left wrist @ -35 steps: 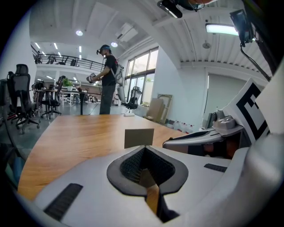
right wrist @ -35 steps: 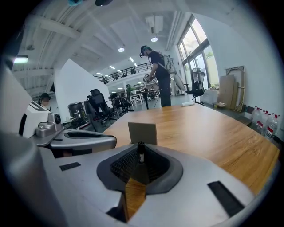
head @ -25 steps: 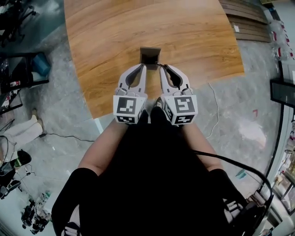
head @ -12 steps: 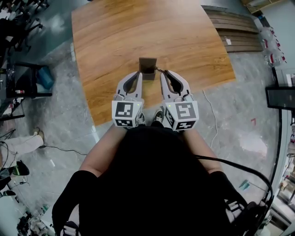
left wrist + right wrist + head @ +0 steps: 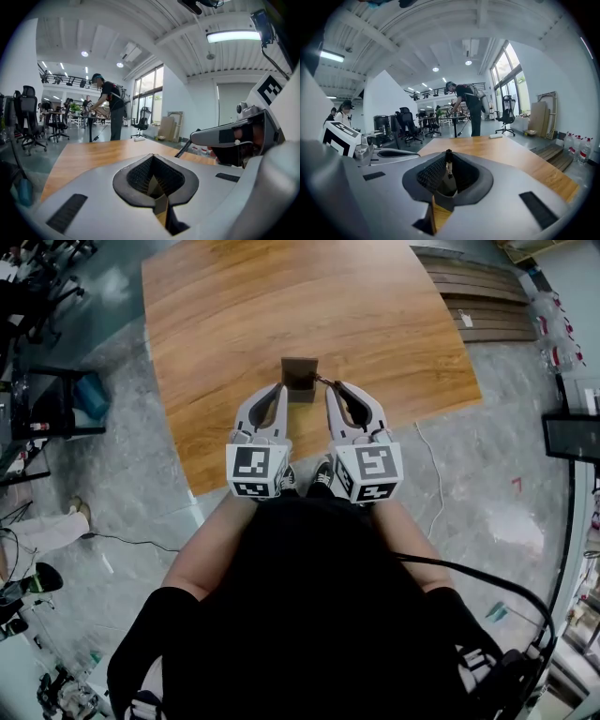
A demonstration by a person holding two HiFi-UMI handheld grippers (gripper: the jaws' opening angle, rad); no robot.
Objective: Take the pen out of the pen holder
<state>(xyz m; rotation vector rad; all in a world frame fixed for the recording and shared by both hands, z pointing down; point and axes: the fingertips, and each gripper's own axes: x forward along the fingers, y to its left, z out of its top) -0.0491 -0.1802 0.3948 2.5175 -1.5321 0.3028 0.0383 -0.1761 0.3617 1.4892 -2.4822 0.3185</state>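
A dark square pen holder (image 5: 300, 371) stands on the wooden table (image 5: 244, 306) near its front edge. My right gripper (image 5: 330, 385) reaches to the holder's right near corner and is shut on a thin dark pen (image 5: 322, 381). The pen (image 5: 448, 161) shows between the closed right jaws. In the left gripper view the pen (image 5: 184, 147) slants down from the right gripper's tip (image 5: 199, 137). My left gripper (image 5: 280, 388) sits at the holder's left near corner with its jaws shut and nothing seen between them (image 5: 152, 157).
Beyond the table, people (image 5: 110, 110) stand at desks among office chairs (image 5: 27, 117). Wooden boards (image 5: 492, 306) lie on the floor right of the table. A cable (image 5: 433, 474) runs over the grey floor. The person's legs and shoes (image 5: 323, 474) are below the table edge.
The head camera has shifted a little, so the table sits lower in the picture. Both grippers stay at the pen holder, and the right one still has the pen.
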